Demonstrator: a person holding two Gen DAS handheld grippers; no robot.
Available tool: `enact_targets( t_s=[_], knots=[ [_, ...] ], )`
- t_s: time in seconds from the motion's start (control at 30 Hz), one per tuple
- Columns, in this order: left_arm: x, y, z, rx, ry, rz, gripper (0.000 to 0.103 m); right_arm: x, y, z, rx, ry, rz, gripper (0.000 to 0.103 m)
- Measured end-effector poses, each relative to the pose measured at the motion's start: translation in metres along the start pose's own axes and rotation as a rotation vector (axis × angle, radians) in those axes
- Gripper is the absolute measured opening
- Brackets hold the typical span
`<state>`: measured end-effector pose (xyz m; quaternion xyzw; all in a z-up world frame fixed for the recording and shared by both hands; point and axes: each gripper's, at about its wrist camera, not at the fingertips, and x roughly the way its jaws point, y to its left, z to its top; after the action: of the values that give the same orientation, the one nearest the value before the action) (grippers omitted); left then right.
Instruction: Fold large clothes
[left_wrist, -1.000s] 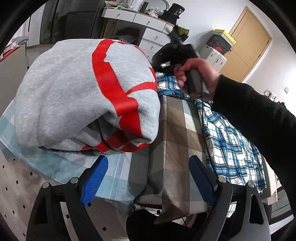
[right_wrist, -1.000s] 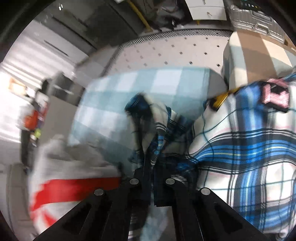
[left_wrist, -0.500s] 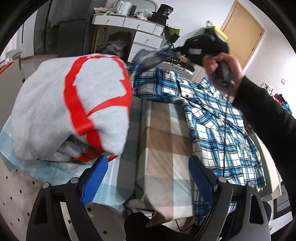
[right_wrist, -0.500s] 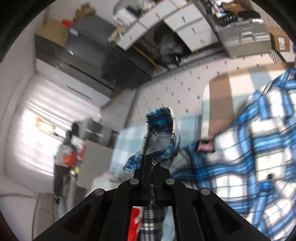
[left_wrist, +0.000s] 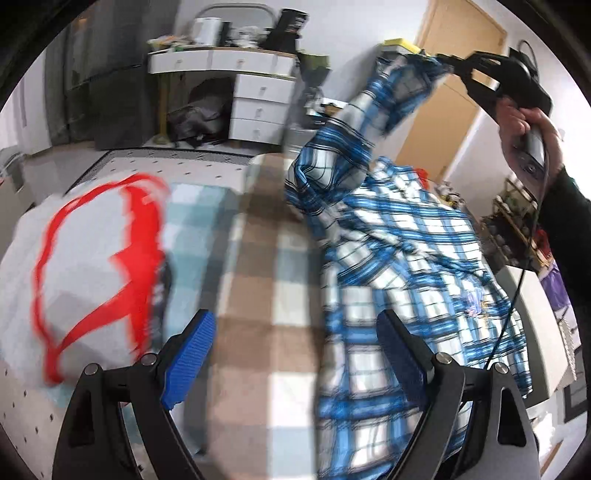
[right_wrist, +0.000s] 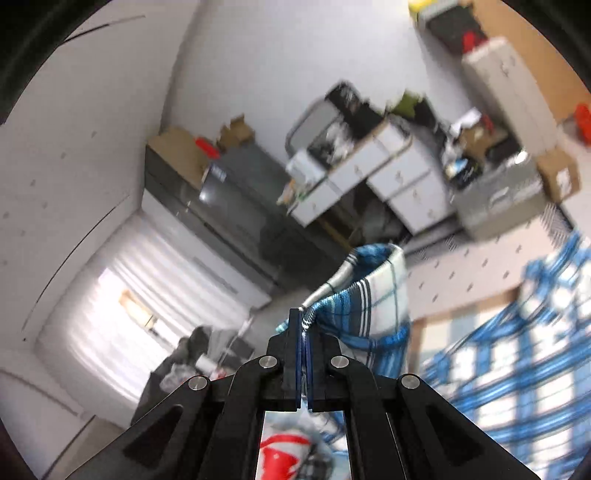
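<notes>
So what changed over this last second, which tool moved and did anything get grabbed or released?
The right tool, shut on a sleeve end of the plaid shirt, swung up from table level and drew the sleeve high above the table. Nothing was grabbed or released. The left tool stayed open and empty; the folded grey sweatshirt stayed put.

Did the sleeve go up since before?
Yes. The right hand-held gripper has lifted the sleeve off the bed, up level with the door.
</notes>
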<state>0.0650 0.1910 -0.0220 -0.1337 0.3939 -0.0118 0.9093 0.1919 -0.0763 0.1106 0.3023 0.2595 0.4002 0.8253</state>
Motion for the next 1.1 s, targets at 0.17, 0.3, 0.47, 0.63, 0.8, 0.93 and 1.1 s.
enact_targets(
  t_s=[0.17, 0.3, 0.47, 0.63, 0.8, 0.93, 1.1],
  knots=[
    [0.043, -0.033, 0.024, 0.065, 0.039, 0.032, 0.086, -0.062, -0.050, 0.024, -0.035, -0.051, -0.128, 0.002],
    [0.087, -0.048, 0.035, 0.099, 0.120, 0.106, 0.086, -0.100, -0.130, 0.016, -0.001, -0.033, -0.279, 0.002],
    [0.152, -0.071, 0.039, 0.181, 0.253, 0.189, 0.086, -0.111, -0.227, -0.020, 0.039, 0.076, -0.490, 0.002],
    [0.176, -0.088, 0.045, 0.273, 0.251, 0.281, 0.086, -0.115, -0.286, -0.051, 0.091, 0.174, -0.605, 0.002],
    [0.187, -0.082, 0.043, 0.350, 0.287, 0.335, 0.086, -0.137, -0.311, -0.051, 0.147, 0.166, -0.653, 0.002],
    [0.197, -0.063, 0.033, 0.312, 0.361, 0.333, 0.086, -0.149, -0.312, -0.045, 0.145, 0.157, -0.709, 0.002],
    [0.186, -0.027, 0.026, 0.195, 0.398, 0.305, 0.086, -0.144, -0.308, -0.053, 0.082, 0.282, -0.805, 0.002]
  ],
)
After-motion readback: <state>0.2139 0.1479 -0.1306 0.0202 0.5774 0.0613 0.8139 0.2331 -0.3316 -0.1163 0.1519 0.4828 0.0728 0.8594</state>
